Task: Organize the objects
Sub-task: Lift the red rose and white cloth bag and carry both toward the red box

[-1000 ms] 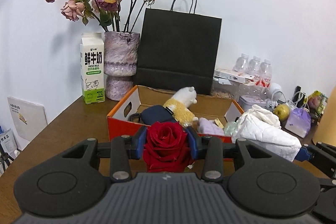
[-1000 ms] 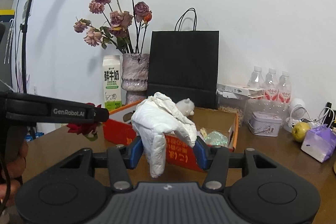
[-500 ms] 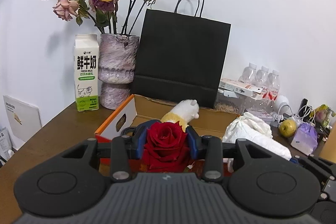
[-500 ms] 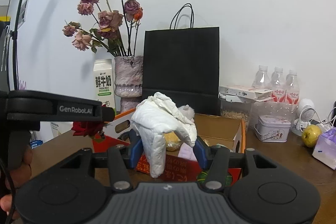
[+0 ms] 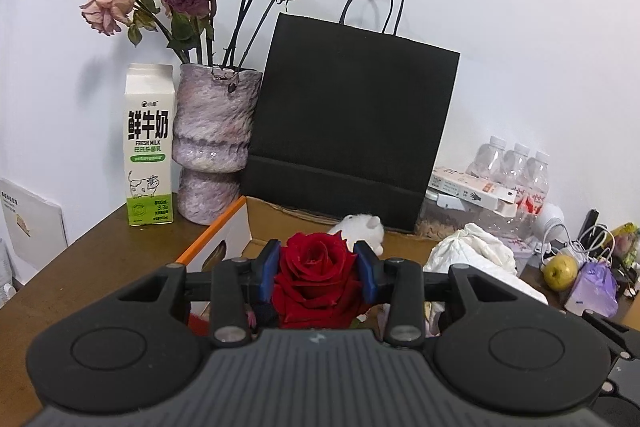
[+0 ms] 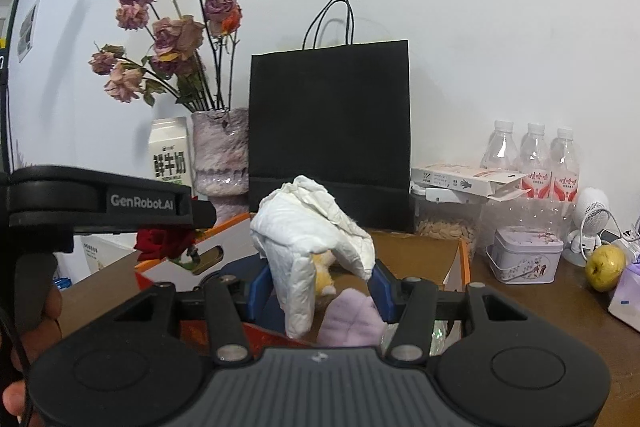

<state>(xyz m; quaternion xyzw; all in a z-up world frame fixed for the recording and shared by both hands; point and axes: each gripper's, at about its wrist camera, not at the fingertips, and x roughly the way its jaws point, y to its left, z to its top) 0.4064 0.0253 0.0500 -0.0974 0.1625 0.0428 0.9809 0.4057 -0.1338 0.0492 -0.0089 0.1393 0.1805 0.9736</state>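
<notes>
My left gripper (image 5: 318,271) is shut on a red rose (image 5: 316,279) and holds it over the near left part of the orange cardboard box (image 5: 224,231). My right gripper (image 6: 318,287) is shut on a crumpled white cloth (image 6: 312,235) and holds it above the same box (image 6: 448,267). The rose (image 6: 164,243) also shows in the right wrist view under the left gripper's body. Inside the box lie a white and yellow plush toy (image 5: 362,227) and a lilac soft item (image 6: 352,319). The cloth (image 5: 476,255) shows at the right in the left wrist view.
A black paper bag (image 5: 352,131) stands behind the box. A purple vase of dried roses (image 5: 212,143) and a milk carton (image 5: 149,147) stand at back left. Water bottles (image 6: 532,159), a tin (image 6: 524,259), an apple (image 6: 604,267) and a purple pouch (image 5: 592,287) crowd the right.
Both grippers have risen and moved forward over the box, each still holding its object. The box now sits lower in both views and the bag looks nearer.
</notes>
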